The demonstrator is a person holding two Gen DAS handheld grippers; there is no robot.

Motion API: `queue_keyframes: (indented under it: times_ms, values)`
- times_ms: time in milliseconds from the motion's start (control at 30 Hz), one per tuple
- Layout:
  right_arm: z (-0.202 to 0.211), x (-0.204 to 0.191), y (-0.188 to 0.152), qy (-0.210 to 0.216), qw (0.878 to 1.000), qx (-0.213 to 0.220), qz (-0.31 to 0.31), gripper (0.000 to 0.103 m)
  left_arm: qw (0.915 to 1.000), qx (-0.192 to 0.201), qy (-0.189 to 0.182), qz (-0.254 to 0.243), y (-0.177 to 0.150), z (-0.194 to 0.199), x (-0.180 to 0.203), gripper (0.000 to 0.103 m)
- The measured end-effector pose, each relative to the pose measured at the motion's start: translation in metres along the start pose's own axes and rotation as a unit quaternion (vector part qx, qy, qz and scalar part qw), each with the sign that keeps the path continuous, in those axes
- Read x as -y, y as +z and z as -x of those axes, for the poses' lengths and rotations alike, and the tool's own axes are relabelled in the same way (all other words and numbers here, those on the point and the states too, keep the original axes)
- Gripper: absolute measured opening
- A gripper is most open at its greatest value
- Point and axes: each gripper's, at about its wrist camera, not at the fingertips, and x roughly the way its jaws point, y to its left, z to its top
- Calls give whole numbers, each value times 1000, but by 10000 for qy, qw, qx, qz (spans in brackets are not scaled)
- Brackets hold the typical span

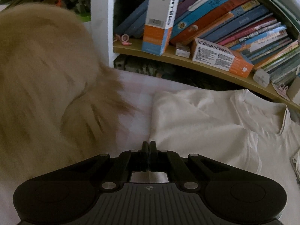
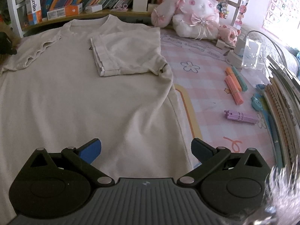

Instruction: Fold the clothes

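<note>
We see the cream short-sleeved cotton T-shirt (image 2: 78,97) lying flat on the pink checked mat-covered surface (image 2: 210,93), collar toward the curved wooden bookshelf (image 2: 93,16). One sleeve (image 2: 123,54) is folded in over the chest; the other sleeve (image 2: 35,52) lies spread out at the far left of the right wrist view

Right gripper (image 2: 146,150): jaws wide apart, blue pads (image 2: 90,150) visible, hovering over the shirt's lower part, nothing between them

Left gripper (image 1: 149,146): jaws pressed together, nothing visibly caught between them, tips at the shirt's edge (image 1: 155,127); we cannot tell if they touch the fabric

A blurred tan furry mass (image 1: 43,78) fills the left of the left wrist view, just beside the shirt

On the shelf: slanted row of books (image 1: 234,24), an upright white-and-orange carton (image 1: 159,18), a second carton lying flat (image 1: 219,56)

Right of the shirt, apart from it: white-and-pink plush rabbit (image 2: 196,13), orange and green highlighters (image 2: 235,86), a purple bundle of sticks (image 2: 240,116)
</note>
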Motion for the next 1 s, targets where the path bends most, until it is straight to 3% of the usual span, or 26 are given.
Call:
queue_keyframes:
  times_ms: [133, 300, 500, 567, 633, 700, 867, 1000]
  values:
    - [0, 4, 1, 30, 10000, 62, 45, 103, 9993, -81, -56, -352, 0, 2, 4, 4]
    - [2, 9, 2, 120, 9998, 144, 55, 103, 9996, 33, -142, -222, -9, 24, -1, 10]
    - [1, 11, 6, 414, 9988, 248, 115, 103, 9996, 210, -89, -159, -65, 88, -1, 11]
    - [-2, 10, 7, 568, 9979, 227, 196, 103, 9997, 198, -17, -159, -88, 112, 1, 23]
    - [-4, 8, 9, 721, 9968, 205, 277, 103, 9996, 267, 69, -55, -111, 137, 1, 50]
    - [-7, 7, 10, 874, 9954, 184, 358, 103, 9993, 346, 154, 67, -132, 161, 3, 60]
    - [-13, 3, 13, 1256, 9904, 129, 560, 103, 9982, 323, 486, -126, -168, 200, 19, 67]
    - [-13, 1, 12, 1401, 9880, 128, 634, 103, 9963, 421, 601, -443, -179, 221, 35, 81]
